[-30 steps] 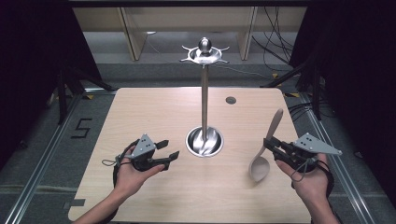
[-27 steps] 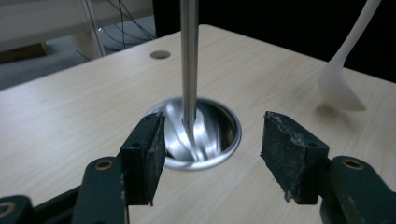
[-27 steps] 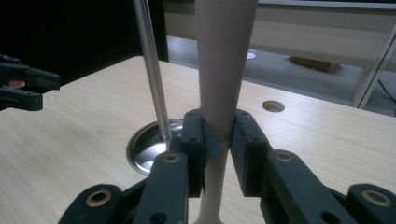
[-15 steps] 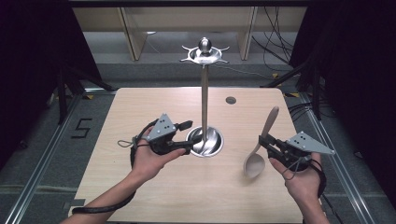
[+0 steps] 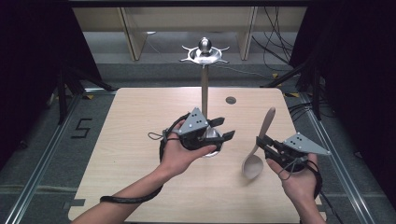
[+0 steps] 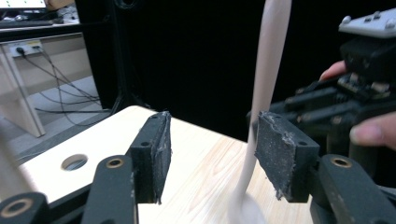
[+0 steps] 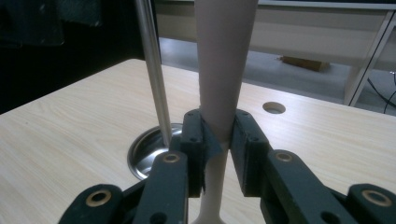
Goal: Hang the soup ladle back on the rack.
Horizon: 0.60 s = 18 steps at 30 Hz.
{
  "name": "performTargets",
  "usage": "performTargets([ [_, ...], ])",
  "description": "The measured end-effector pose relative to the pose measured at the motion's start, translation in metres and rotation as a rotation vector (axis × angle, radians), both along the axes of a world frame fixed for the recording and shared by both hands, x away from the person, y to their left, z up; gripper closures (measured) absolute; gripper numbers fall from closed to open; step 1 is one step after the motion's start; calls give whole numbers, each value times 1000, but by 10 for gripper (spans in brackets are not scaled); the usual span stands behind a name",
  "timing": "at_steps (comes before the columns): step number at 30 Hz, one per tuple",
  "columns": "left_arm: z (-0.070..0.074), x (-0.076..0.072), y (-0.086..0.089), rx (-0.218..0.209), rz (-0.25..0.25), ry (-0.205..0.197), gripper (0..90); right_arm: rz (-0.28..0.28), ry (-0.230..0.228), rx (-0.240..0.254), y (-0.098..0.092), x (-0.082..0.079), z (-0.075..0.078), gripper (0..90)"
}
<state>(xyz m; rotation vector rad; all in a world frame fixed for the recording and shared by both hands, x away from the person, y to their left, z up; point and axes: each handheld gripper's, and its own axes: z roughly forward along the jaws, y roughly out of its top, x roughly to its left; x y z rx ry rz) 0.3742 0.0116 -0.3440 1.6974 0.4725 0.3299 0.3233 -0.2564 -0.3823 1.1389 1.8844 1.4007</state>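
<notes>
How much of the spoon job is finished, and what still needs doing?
Done: the right gripper is shut on the spoon, lifted with its bowl hanging low and handle up. In hand: the left gripper, jaws open, sits by the base of the metal stand, pointing toward the spoon. Left: nothing hangs on the stand's top ring yet, so the spoon probably still has to go there.
</notes>
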Motion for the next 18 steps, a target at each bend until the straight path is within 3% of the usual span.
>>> performTargets([
  [1,1,0,-4,2,-6,-1,459,11,-39,-24,0,3,-2,765],
  [2,3,-1,-10,-4,-14,5,462,22,-18,-9,2,2,-2,765],
  [6,6,-3,-21,-11,-30,5,472,24,-17,-19,5,2,-2,765],
  [8,7,-3,-27,-14,-37,8,480,12,12,-7,9,0,-3,765],
  [9,8,-2,-30,-8,-53,-1,485,4,-10,-2,10,1,-4,765],
  [10,8,-2,-32,-14,-56,6,492,29,-17,-23,9,2,-3,765],
  [12,9,-1,-38,-19,-64,11,494,21,-21,-30,9,2,-3,765],
  [14,11,-2,-43,-24,-71,14,498,15,6,-8,12,0,-3,765],
  [18,13,-2,-52,-23,-82,6,518,31,-23,-34,12,2,-4,765],
])
